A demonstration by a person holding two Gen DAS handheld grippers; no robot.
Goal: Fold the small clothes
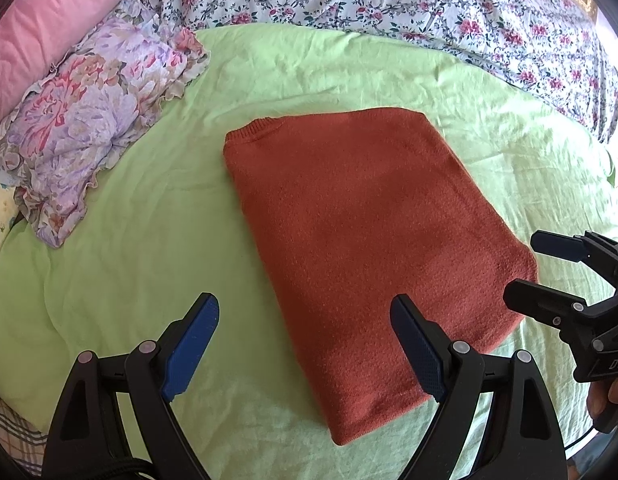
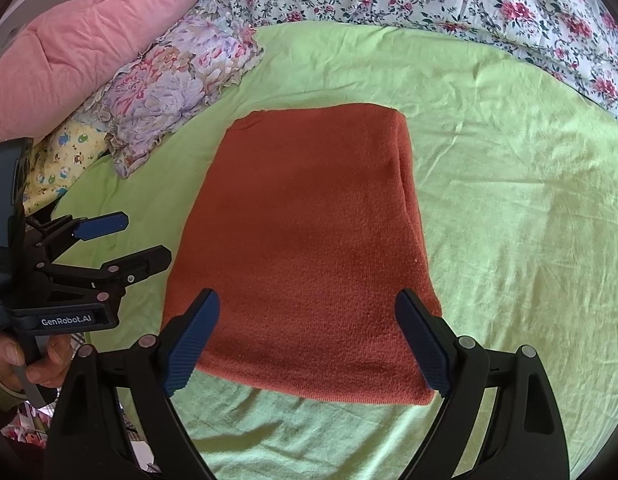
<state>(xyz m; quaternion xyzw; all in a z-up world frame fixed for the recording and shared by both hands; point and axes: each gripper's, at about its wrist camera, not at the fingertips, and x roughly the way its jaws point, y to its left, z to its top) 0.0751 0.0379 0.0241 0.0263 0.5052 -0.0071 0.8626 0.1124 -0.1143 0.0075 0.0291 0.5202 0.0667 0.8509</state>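
On the green sheet [image 2: 509, 200] our rust knit sweater [image 2: 309, 240] lies folded into a tidy rectangle. We hold the left gripper [image 1: 305, 344] and right gripper [image 2: 307, 340] wide and empty above its near edge, probably for one last fold.

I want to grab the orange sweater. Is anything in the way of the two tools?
No, nothing visible blocks them. The orange sweater lies folded on the green sheet, bare on top. The right tool and left tool hang open just above its near edge. The flowery pillow sits off to the side.
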